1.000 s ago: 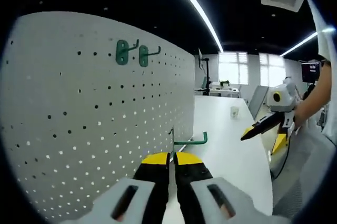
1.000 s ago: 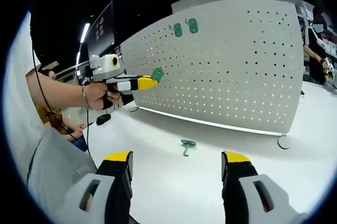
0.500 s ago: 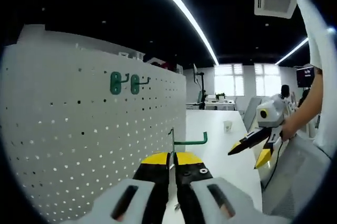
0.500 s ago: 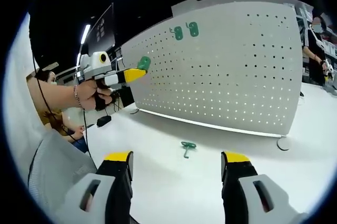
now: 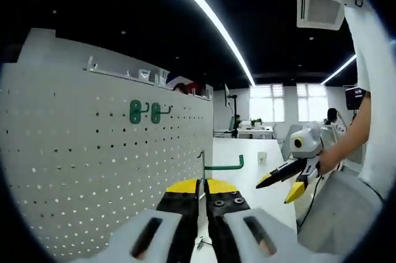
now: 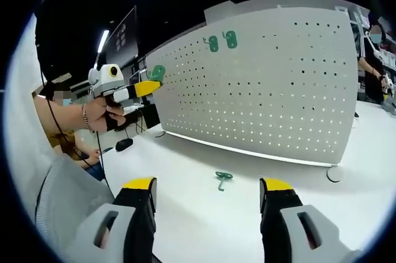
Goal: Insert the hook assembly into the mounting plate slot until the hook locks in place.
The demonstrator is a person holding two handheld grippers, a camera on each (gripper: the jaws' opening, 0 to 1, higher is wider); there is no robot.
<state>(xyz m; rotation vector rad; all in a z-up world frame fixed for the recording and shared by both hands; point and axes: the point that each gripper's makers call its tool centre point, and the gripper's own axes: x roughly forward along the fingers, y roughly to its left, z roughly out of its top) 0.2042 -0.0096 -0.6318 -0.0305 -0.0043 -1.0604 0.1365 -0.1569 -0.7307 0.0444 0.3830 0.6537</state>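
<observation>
My left gripper (image 5: 202, 185) is shut on a green hook (image 5: 218, 166), whose arm juts right above the yellow tips. The white pegboard (image 5: 93, 158) stands to its left, with two green hooks (image 5: 143, 112) mounted high up. In the right gripper view the left gripper (image 6: 145, 86) is held up beside the pegboard's (image 6: 278, 90) left edge, its green hook (image 6: 157, 72) at the tip. My right gripper (image 6: 207, 192) is open and empty, low over the table. A third green hook (image 6: 221, 178) lies loose on the white table (image 6: 204, 213) ahead of it.
The mounted hooks (image 6: 221, 41) sit near the board's top. A person (image 6: 62, 127) stands at left holding the left gripper. A paper cup (image 5: 262, 158) rests far down the table. Another person (image 6: 371, 59) stands at the far right.
The left gripper with its hook has risen and drawn back leftward, past the board's left edge. The right gripper has stayed low and open.
</observation>
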